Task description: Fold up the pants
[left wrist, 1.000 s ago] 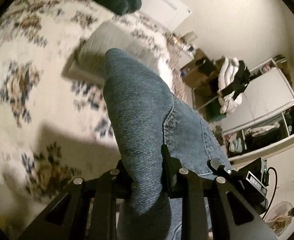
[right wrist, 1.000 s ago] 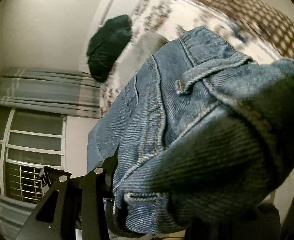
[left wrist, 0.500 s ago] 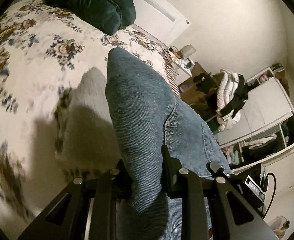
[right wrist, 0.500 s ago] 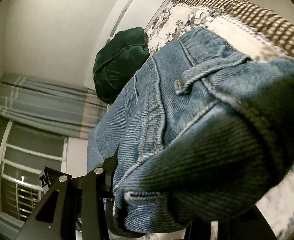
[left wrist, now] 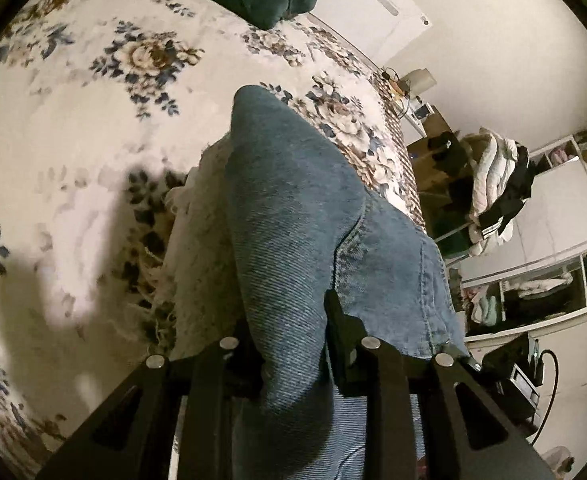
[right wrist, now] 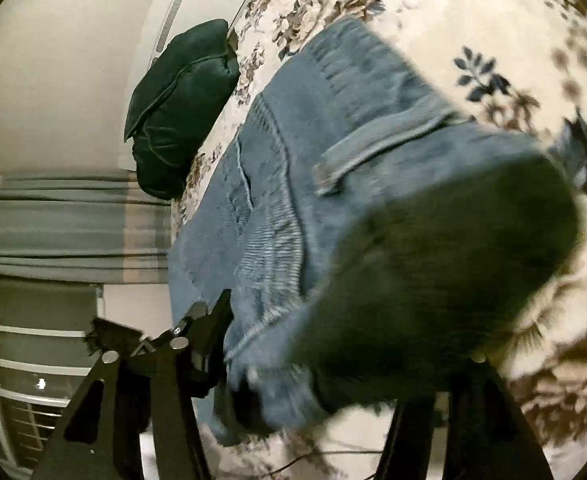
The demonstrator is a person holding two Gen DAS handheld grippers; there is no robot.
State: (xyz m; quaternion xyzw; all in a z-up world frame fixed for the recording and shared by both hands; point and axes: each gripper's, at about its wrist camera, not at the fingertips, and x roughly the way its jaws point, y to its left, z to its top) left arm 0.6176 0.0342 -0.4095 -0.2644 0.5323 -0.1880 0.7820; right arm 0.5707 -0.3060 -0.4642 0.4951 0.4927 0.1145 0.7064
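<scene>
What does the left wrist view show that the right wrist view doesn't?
Left only: the wardrobe shelves, a heap of clothes, and the left gripper with its jaws shut on the jeans. Right only: the window, grey curtain, a belt loop, and the right gripper clamping denim. Both: the jeans, floral bedspread and dark green pillow.

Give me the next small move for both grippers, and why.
Probably lower both together until the denim rests flat on the floral bedspread, then release. The left gripper and right gripper each pinch a fold of the jeans, bunched over the fingers and hanging close above the bed. The right view is blurred, so contact is unclear.
</scene>
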